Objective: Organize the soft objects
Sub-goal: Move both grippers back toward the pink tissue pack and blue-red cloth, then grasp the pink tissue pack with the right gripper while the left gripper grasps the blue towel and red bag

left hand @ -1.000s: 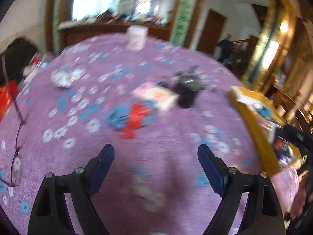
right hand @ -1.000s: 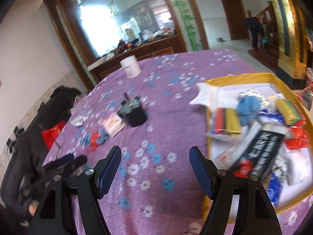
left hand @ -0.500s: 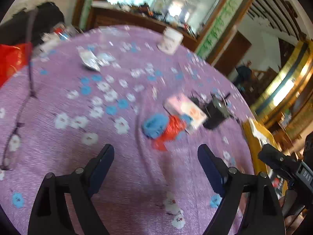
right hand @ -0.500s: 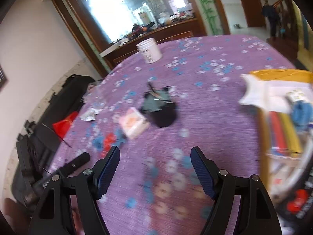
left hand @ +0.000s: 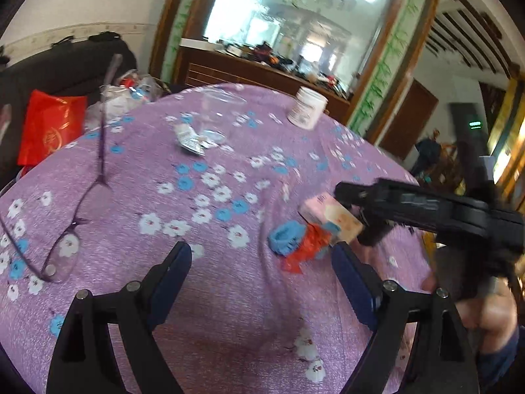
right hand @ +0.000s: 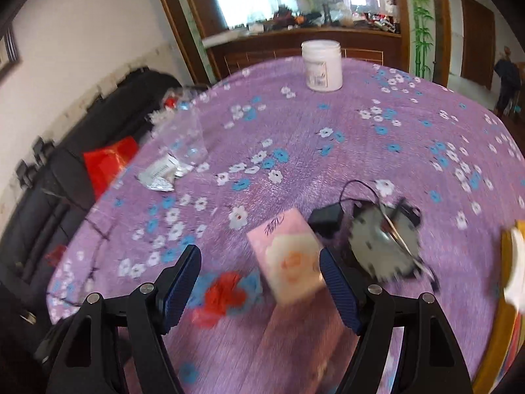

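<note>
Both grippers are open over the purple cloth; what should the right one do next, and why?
Probably ease the right gripper forward and close on the pink tissue pack: it lies between the open fingers, nearest the right one, not yet gripped. The left gripper is empty.

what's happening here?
A person is tidying soft items on a purple floral tablecloth with two hand-held grippers. The right hand-held gripper is open and closing in on a pink tissue pack, which lies against a blue-and-red soft pile. The left hand-held gripper is open and empty, hovering nearby. Nothing is grasped yet. A yellow tray sits at the right edge.
</note>
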Tool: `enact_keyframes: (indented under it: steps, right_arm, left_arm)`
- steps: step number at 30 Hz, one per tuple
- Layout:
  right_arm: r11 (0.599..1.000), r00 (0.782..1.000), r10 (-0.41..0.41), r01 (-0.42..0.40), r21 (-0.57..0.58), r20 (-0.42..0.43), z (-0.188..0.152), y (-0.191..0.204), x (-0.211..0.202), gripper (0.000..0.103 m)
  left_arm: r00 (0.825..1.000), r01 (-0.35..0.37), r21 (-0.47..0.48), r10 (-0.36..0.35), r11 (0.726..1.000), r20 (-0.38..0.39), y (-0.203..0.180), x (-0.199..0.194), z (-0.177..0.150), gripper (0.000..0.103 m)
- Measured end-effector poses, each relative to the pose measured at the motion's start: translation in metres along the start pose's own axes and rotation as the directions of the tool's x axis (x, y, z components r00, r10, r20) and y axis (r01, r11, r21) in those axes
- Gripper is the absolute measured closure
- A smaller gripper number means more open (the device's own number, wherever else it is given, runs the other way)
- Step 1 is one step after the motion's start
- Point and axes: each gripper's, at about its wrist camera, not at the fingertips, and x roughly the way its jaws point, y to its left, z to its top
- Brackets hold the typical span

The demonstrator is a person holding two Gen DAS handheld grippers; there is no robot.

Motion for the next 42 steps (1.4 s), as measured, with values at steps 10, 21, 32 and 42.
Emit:
enact_keyframes:
  steps: [10, 21, 32, 42]
  right_arm:
    - [0.957, 0.968, -0.225, 0.198, -0.211, -0.11, 0.012, 0.021, 0.049, 0.024]
    - [0.954, 0.978, -0.04, -0.024, -0.298, -0.205, -0.046, 0.039, 0.008, 0.047]
    - [0.989, 0.996, -0.038, 0.026, -0.146, -0.08, -0.114, -0.03, -0.066, 0.049]
    - [0.998, 0.999, -0.026, 0.024, -0.055, -0.021, -0.123, -0.068, -0.06, 0.041]
  left_arm:
    - [0.999, -0.003, -0.046, 0.005, 0.999, 0.032, 0.008, -0.005, 0.002, 0.016]
    - [1.0, 0.011, -0.075, -0.009, 0.997, 0.03, 0.013, -0.006, 0.002, 0.016]
    - [0.997, 0.071, 0.049, -0.07, 0.996, -0.011, -0.011, 0.0, -0.001, 0.016]
    - [0.985, 0.162, 0.451, -0.119, 0.878, -0.123, -0.088, 0.008, -0.036, 0.017]
